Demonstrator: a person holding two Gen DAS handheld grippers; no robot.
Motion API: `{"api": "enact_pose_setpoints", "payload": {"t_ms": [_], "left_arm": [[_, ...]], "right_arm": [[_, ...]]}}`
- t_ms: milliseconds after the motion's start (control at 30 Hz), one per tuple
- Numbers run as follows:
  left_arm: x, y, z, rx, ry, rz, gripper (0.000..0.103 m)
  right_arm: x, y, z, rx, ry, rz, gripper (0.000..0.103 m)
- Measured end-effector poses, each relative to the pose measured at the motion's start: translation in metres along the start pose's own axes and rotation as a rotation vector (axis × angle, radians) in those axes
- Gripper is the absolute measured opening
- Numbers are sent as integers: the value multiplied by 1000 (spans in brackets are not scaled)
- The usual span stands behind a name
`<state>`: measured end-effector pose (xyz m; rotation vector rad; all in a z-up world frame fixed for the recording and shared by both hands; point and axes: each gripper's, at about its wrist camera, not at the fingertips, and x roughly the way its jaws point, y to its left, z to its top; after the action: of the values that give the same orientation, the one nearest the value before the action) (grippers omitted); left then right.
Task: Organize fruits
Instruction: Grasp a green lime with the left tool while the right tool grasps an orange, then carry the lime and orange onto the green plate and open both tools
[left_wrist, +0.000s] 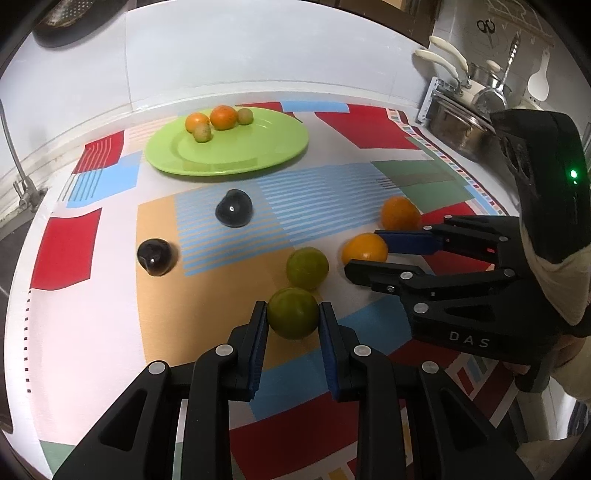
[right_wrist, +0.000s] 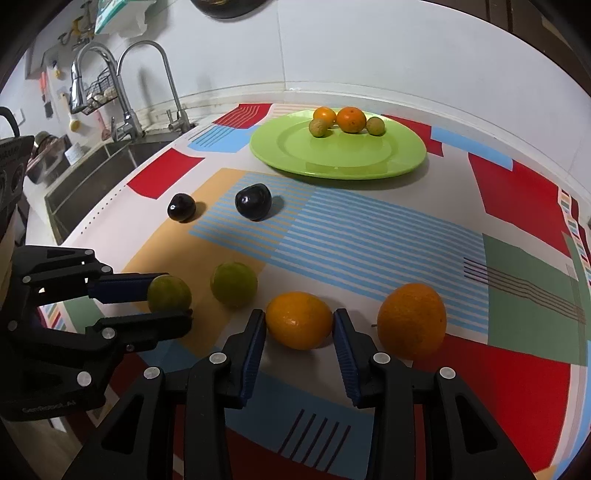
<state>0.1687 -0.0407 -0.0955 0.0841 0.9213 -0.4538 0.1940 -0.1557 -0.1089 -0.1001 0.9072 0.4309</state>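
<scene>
Altogether ten fruits show on the patterned tablecloth (right_wrist: 369, 236). Four sit on the green plate (right_wrist: 338, 155) near the cloth's far edge: two small oranges (right_wrist: 351, 119) and two small greenish-brown fruits (right_wrist: 317, 127), bunched at the plate's far rim. Six lie off the plate on the cloth. Two dark plums (right_wrist: 253, 202) rest apart from each other toward the sink-side edge, between the plate and the near fruits. Two green limes and two larger oranges lie in a loose row nearer the cloth's front edge.

One green lime (left_wrist: 293, 318) sits between the fingers of the left gripper (left_wrist: 293, 322), both blue pads against its sides, clamped on it while it rests on the cloth. A second lime (left_wrist: 307, 268) lies just beyond it, free.

One orange (right_wrist: 299, 319) sits between the fingers of the right gripper (right_wrist: 300, 325); the jaws stand apart around it, with a thin gap at each pad. Another orange (right_wrist: 412, 320) lies just beside the right finger, toward the cloth's right edge.
</scene>
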Motion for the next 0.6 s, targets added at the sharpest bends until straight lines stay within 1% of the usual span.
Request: {"api": "enact_pose_setpoints", "payload": {"t_ms": [400,600], "left_arm": [[-28,6,6,8,-60,10,27],[-47,9,17,21,-110,7,27]], "right_arm": [[-25,9,2,43,-43,-43,36],[-48,20,13,52,-98,-67,36]]}}
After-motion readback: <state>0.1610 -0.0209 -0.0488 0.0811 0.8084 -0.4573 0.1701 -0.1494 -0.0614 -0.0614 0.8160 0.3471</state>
